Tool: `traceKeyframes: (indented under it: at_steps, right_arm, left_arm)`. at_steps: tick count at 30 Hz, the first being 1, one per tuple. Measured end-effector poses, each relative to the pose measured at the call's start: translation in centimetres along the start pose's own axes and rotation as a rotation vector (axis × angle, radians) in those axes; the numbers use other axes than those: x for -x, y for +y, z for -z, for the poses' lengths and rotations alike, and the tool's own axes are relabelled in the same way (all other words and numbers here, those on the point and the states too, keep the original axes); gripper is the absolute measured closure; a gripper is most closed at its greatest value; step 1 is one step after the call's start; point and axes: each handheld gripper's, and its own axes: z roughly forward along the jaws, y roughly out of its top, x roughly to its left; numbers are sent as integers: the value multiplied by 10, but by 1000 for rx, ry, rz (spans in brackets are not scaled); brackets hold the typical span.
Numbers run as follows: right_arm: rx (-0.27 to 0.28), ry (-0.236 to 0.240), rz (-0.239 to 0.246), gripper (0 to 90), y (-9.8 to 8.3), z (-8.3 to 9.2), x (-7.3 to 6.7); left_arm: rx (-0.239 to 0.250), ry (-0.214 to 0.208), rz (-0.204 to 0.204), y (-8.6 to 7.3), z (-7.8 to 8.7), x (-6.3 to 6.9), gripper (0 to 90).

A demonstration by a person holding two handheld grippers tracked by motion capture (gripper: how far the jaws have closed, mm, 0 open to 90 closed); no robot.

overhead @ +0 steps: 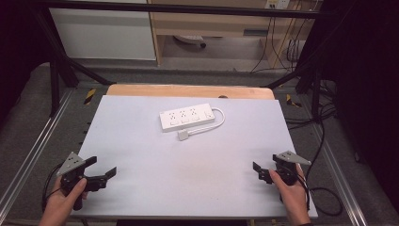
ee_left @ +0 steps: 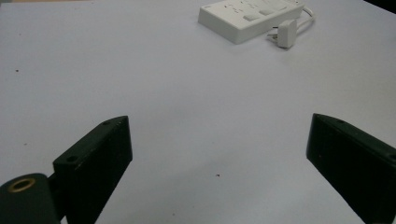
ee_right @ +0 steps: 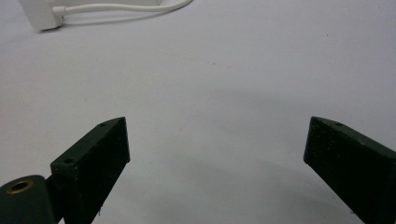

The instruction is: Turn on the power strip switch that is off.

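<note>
power strip (overhead: 187, 117) — far up the table, long side lying left-to-right | plug (overhead: 183, 135) nearest | left gripper (overhead: 101, 167) wide, empty | right gripper (overhead: 258, 172) wide, empty — both about as far away

I count one white power strip (overhead: 187, 117) on the table (overhead: 188, 174), with one white cord (overhead: 219, 120) running off it and one plug (overhead: 183, 135) at the cord's end. I have two tools over the table, the left tool (overhead: 101, 165) and the right tool (overhead: 259, 170), each with two black jaws, four jaws in all. Two hands hold them, one hand to each.
</note>
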Motion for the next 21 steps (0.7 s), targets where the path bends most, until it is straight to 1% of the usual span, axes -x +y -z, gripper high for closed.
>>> traceKeyframes:
  at_steps: [3, 8, 14, 17, 18, 19, 21]
  right_arm:
    - [11, -5, 8, 74, 0, 0, 0]
    - [23, -1, 23, 68, 1, 1, -2]
    - [56, 40, 39, 47, 7, 3, -9]
    - [60, 49, 34, 38, 9, 2, -10]
    - [61, 59, 35, 26, 11, 0, -11]
    - [61, 59, 35, 26, 11, 0, -11]
    - [63, 84, 45, 26, 13, -2, -13]
  left_arm:
    - [-3, -9, 1, 0, -1, 0, 70]
    - [-2, -14, -5, 1, -1, 1, 70]
    - [2, -18, -10, 1, 0, 1, 70]
    - [-2, -23, -15, 1, -1, 2, 70]
    - [-2, -24, -16, 1, -1, 2, 70]
    - [-1, -27, -13, 1, -1, 3, 70]
    - [9, -45, 1, 1, 0, 3, 69]
